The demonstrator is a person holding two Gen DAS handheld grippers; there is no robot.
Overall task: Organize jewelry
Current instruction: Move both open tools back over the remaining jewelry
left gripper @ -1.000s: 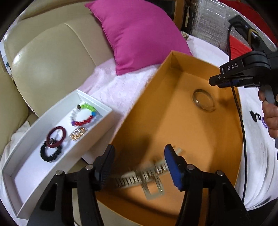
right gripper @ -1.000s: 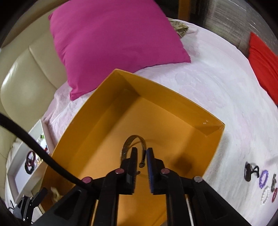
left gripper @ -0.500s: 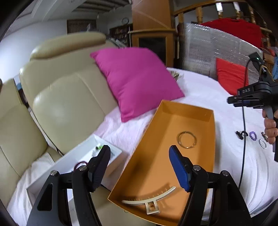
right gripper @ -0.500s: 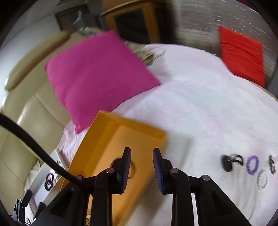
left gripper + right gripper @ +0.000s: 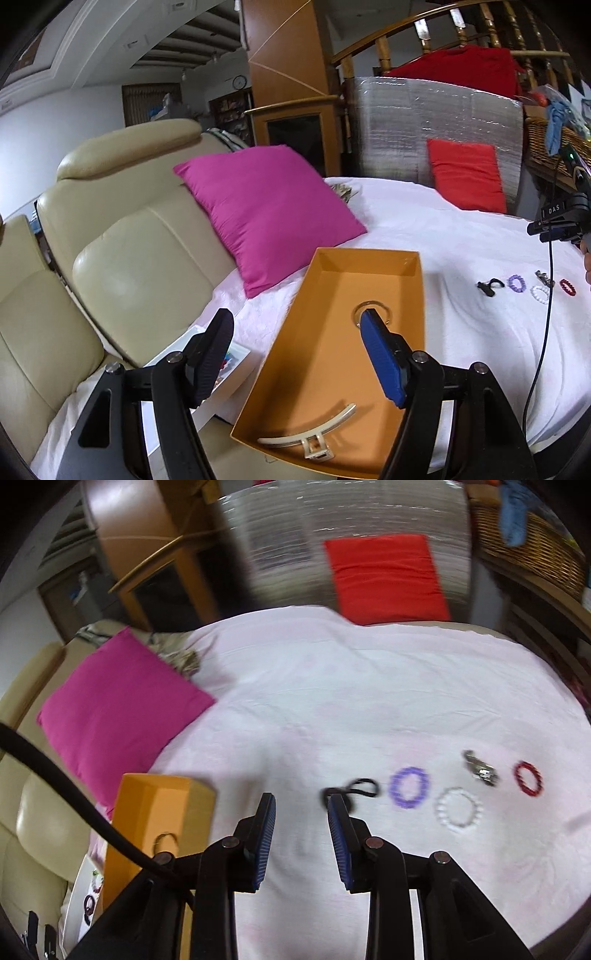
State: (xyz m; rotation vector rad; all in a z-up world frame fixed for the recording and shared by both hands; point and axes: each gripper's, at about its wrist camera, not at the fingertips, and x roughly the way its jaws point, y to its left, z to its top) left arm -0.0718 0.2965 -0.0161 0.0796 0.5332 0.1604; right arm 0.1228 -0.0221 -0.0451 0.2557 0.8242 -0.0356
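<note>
An orange box lies on the white-covered bed and holds a metal ring and a cream hair clip. My left gripper is open and empty, raised above the box's near end. My right gripper is open and empty above the sheet, right of the orange box. Just beyond it lie a black clip, a purple bracelet, a white bracelet, a silver piece and a red bracelet.
A white tray with beaded bracelets sits left of the orange box, mostly hidden by my left finger. A magenta pillow leans on the beige sofa. A red cushion stands at the back. A black cable crosses the right wrist view.
The hair clip dropped from my left gripper into the box and the gripper rose. My right gripper let go of the metal ring, opened, and swung right toward the loose jewelry.
</note>
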